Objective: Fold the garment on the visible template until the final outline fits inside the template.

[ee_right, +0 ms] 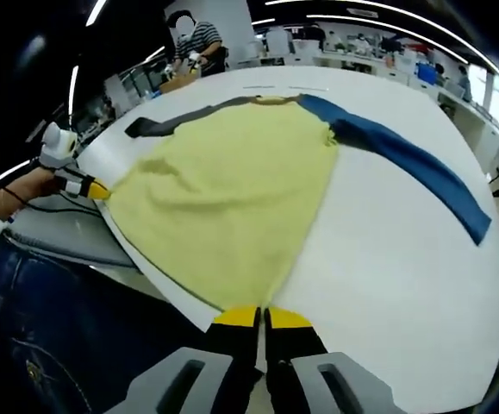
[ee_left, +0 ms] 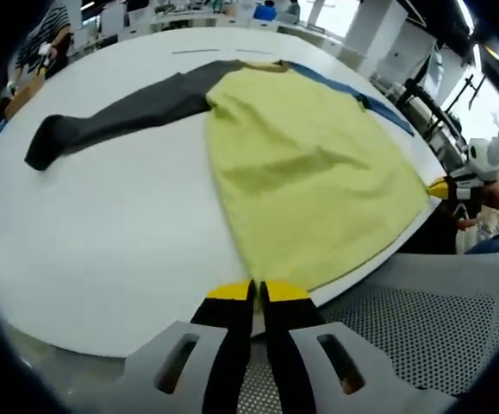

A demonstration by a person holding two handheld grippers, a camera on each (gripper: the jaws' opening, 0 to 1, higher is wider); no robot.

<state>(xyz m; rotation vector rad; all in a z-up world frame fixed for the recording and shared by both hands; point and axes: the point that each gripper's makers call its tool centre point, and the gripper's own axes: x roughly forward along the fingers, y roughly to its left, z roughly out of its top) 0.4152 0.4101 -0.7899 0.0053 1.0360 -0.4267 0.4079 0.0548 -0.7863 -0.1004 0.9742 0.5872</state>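
A garment with a yellow body (ee_left: pixel 305 172), a dark grey sleeve (ee_left: pixel 120 116) and a blue sleeve (ee_left: pixel 378 105) lies flat on the white round table (ee_left: pixel 102 241). My left gripper (ee_left: pixel 258 291) is shut on one corner of the yellow hem at the table's near edge. In the right gripper view the yellow body (ee_right: pixel 232 190) spreads ahead, the blue sleeve (ee_right: pixel 413 164) runs right and the grey sleeve (ee_right: pixel 176 119) runs far left. My right gripper (ee_right: pixel 262 317) is shut on the other hem corner. Each gripper shows in the other's view (ee_left: pixel 449 188) (ee_right: pixel 94 190), held by a hand.
A grey mesh chair (ee_left: pixel 421 328) stands under the table's edge beside my left gripper. Blue jeans (ee_right: pixel 59 302) are close at the left in the right gripper view. A person in a striped shirt (ee_right: pixel 199 39) is at the far side. Thin dark lines (ee_right: pixel 283 88) mark the table beyond the collar.
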